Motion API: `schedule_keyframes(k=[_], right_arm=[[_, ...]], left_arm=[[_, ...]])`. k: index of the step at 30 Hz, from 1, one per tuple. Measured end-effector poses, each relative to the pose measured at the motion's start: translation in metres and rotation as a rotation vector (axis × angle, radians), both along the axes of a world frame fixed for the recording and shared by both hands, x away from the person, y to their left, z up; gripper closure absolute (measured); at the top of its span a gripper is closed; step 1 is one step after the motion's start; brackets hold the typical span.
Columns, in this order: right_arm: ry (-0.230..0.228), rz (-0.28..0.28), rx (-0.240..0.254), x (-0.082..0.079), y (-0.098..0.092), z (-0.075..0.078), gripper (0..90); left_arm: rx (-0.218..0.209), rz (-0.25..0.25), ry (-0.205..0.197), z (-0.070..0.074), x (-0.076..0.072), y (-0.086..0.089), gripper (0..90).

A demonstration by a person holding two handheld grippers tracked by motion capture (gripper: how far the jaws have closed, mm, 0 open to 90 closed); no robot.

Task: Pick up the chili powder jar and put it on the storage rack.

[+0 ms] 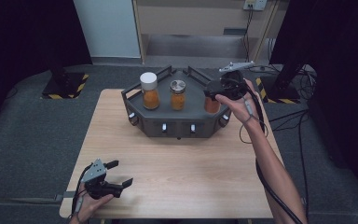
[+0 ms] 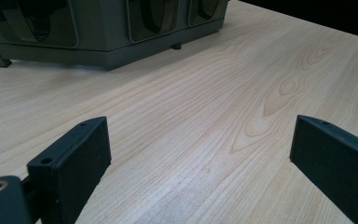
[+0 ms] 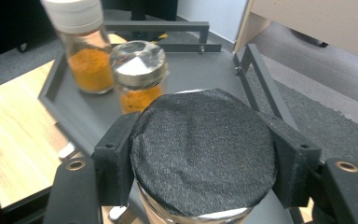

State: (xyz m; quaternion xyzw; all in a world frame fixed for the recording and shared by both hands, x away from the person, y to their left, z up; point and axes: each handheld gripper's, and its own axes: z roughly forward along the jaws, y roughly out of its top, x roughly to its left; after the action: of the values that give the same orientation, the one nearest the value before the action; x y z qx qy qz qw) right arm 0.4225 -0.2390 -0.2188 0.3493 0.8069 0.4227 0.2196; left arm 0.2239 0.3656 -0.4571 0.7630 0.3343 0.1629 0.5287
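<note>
My right gripper [image 1: 218,92] is shut on a jar of orange powder [image 1: 211,105] at the right side of a dark grey tray [image 1: 177,129]. In the right gripper view the jaws of the right gripper [image 3: 200,133] press on both sides of that jar's black lid [image 3: 205,163]. A white-capped jar [image 1: 149,91] and a silver-lidded jar [image 1: 177,94], both holding orange powder, stand upright on the tray. My left gripper [image 1: 121,173] rests open at the table's near left corner, with bare wood between the jaws of the left gripper [image 2: 200,154].
The tray [image 3: 191,70] has raised rails and sits at the far middle of the wooden table [image 1: 182,172]. Its front wall [image 2: 107,46] stands beyond the left gripper. The white-capped jar [image 3: 81,46] and silver-lidded jar [image 3: 137,74] stand close behind the held one.
</note>
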Motion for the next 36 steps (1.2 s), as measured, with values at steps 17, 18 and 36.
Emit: schedule_keyframes(k=[17,18,36], right_arm=[[-0.009,-0.080,-0.001,0.028,0.017,-0.013,34.9],[-0.011,-0.086,-0.003,0.029,0.019,-0.014,34.9],[0.000,-0.170,0.009,0.046,0.024,-0.044,34.9]], left_arm=[[-0.005,-0.002,-0.002,-0.001,0.000,0.001,4.6],[-0.006,-0.002,-0.002,-0.001,0.000,0.001,4.6],[-0.007,-0.005,-0.002,-0.001,0.001,0.001,4.7]])
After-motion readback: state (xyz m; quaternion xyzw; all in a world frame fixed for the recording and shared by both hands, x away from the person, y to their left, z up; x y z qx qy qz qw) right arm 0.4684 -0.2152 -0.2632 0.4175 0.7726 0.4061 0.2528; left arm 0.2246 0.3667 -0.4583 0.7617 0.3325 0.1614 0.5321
